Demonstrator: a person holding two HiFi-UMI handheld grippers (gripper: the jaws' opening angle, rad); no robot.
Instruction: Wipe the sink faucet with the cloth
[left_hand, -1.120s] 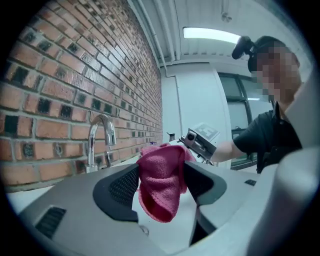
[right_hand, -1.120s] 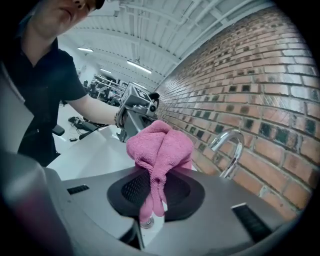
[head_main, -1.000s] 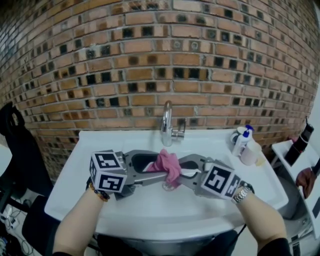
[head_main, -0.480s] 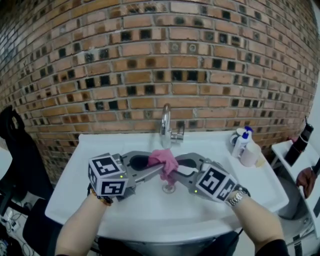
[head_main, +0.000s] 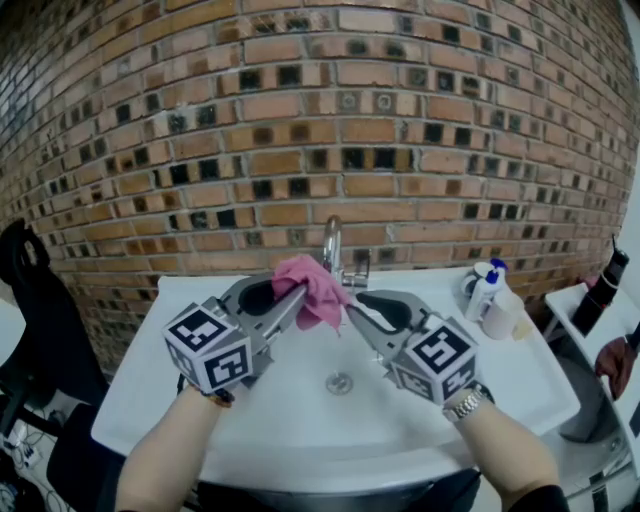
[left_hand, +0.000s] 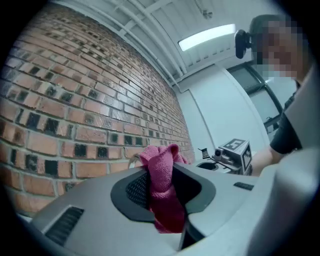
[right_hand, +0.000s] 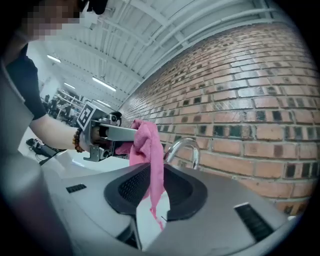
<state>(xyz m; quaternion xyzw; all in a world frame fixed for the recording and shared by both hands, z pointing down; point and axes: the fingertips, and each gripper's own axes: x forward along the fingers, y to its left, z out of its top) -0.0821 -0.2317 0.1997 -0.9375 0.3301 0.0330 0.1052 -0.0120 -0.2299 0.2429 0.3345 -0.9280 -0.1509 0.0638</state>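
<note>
— What is in the background?
— A brick wall (head_main: 300, 120), and a white sink (head_main: 150, 380) stands against it. The faucet (head_main: 331, 240) is at the middle of the sink's back edge. A bottle (head_main: 483, 284) with a blue cap stands at the back right corner.
— Where is the cloth?
— The pink cloth (head_main: 312, 284) is in the air over the back part of the sink, just beside the faucet spout. Whether it touches the spout, I cannot tell.
— What holds it?
— The left gripper (head_main: 296, 291). Its jaws have just been closing, and now they pinch the cloth. One bunch sticks out past the pads and the rest hangs down.
— And the other one?
— The right gripper (head_main: 351, 309) is close, at the lower right side of the cloth. Its jaws have just been opening and they stand spread. A loose end of the cloth hangs in the gap between them, but the pads do not press on it.
— How do the two point?
— About level, toward the wall, with the tips leaning toward each other.
</note>
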